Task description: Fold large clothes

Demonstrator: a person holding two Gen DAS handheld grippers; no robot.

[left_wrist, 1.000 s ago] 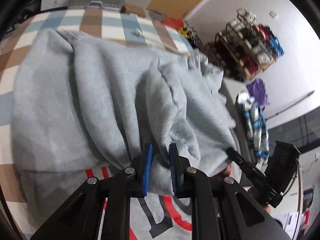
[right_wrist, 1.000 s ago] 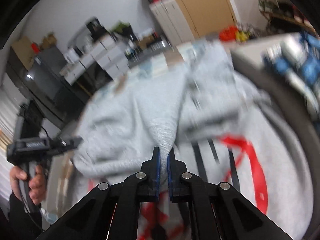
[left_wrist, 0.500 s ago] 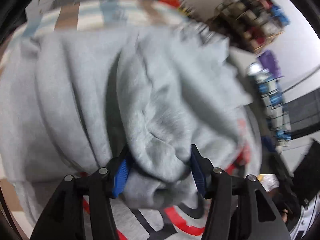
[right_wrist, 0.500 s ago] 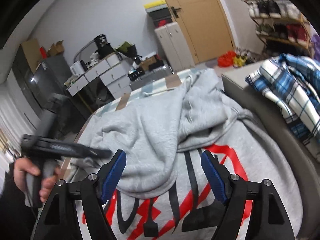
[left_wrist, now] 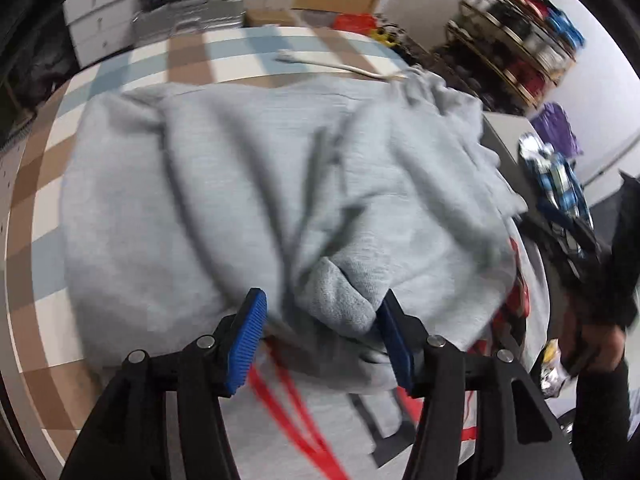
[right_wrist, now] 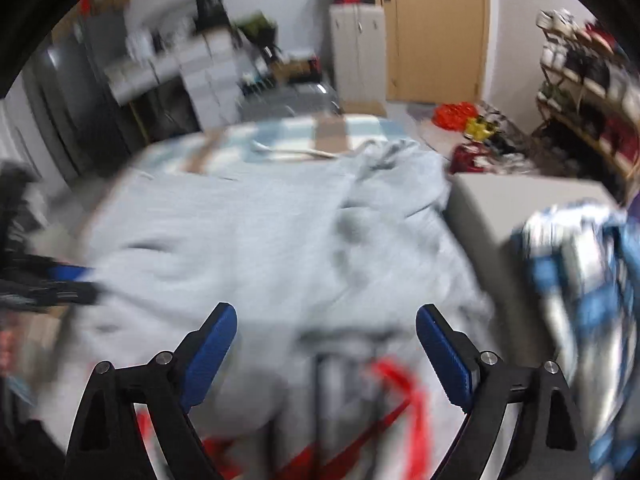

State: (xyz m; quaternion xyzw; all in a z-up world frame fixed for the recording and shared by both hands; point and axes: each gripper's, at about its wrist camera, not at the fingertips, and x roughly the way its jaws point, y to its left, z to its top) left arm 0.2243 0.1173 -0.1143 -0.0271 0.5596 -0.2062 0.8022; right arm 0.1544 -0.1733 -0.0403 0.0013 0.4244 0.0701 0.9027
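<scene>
Grey fleece hooded sweatshirt with red and black print (left_wrist: 248, 184) lies spread across the checked brown, blue and white surface (left_wrist: 188, 56), directly ahead of and under both tools. Upper half is doubled over the printed front, so only a strip of print shows nearest the tools.

Left tool (left_wrist: 320, 332): jaws have just been opening. A rolled fold edge of the sweatshirt sits between them; right pad touches it, left pad stands clear. I read that as released, not clamped.

Right tool (right_wrist: 326, 354): jaws have just been opening, now spread wide above the cloth with nothing between the pads. Frame is blurred, so fine detail is uncertain.

Handling, my judgement: thick, soft, limp, fairly heavy for cloth. It will sag and drag, not slide; fleece gives the ribbed pads good grip. No fragility. Grab doubled edges or ribbed hem and cuffs, both tools well apart, so layers lift together. White drawstring (left_wrist: 340, 66) at the far end may trail; avoid pinching it.
</scene>
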